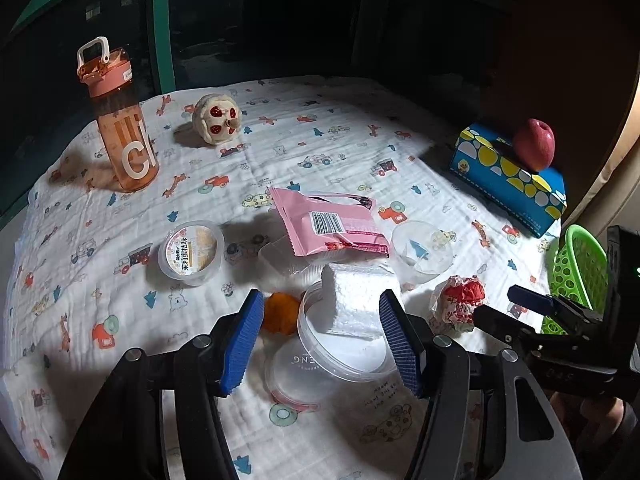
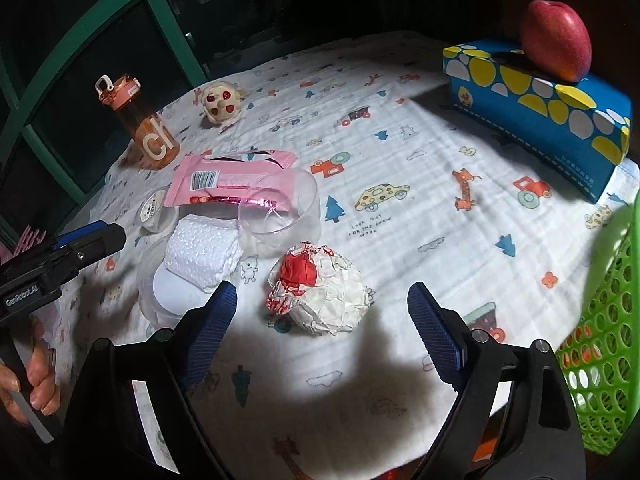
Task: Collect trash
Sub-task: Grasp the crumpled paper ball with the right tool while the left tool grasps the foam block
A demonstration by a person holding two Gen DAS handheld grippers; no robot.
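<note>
Trash clusters mid-cloth: right gripper (image 2: 320,320) gapes around the crumpled wrapper (image 2: 320,292), gripping nothing; left gripper (image 1: 322,340) gapes around the foam block (image 1: 356,300). Foam rests in a clear tub (image 1: 340,344); squeezing may drag both.

Green basket (image 2: 604,352) cut by right edge; orange scrap (image 1: 280,312) partly behind left tongs.

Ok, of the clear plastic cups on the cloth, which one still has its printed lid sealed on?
The small cup left of the pink wrapper: its printed foil lid is intact. The cup on the wrapper's other side is open and looks empty.
</note>
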